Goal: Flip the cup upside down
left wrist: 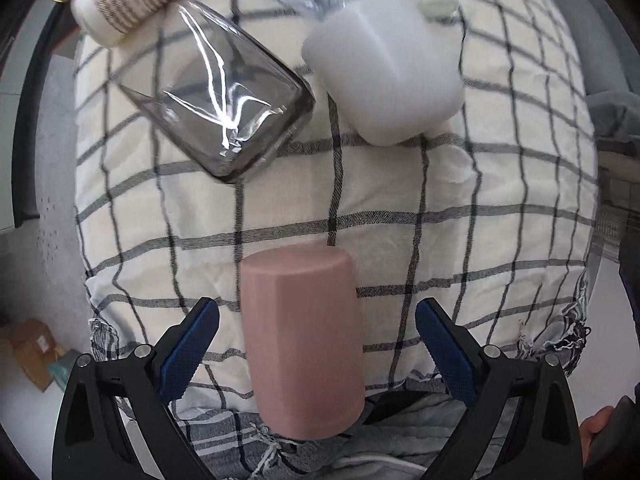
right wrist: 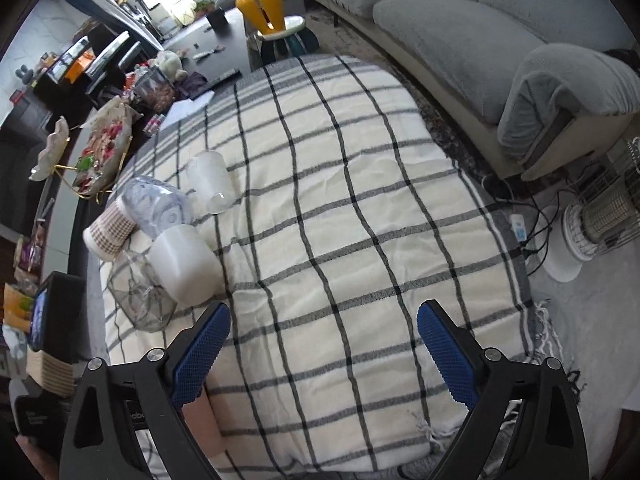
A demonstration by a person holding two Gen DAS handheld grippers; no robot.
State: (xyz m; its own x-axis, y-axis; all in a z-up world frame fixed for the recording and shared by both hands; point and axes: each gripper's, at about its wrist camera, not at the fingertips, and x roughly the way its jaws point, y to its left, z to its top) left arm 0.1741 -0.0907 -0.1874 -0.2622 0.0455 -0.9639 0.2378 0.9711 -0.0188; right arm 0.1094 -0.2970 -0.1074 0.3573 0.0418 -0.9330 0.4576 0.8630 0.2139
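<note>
A pink cup [left wrist: 304,340] stands upside down on the checked cloth, base up, between the open fingers of my left gripper [left wrist: 318,344]. The blue pads [left wrist: 188,348] stand apart from its sides and do not touch it. A sliver of the pink cup [right wrist: 202,424] shows behind my right gripper's left finger. My right gripper [right wrist: 324,354] is open and empty above the cloth's near edge.
A clear glass tumbler [left wrist: 224,104], a white cup [left wrist: 384,68] and a checked paper cup [left wrist: 128,4] stand upside down beyond the pink one. A frosted cup [right wrist: 210,186] and a bluish glass [right wrist: 156,204] stand further back. The checked cloth [right wrist: 360,200] covers the table. A grey sofa [right wrist: 480,40] and a heater [right wrist: 604,216] stand to the right.
</note>
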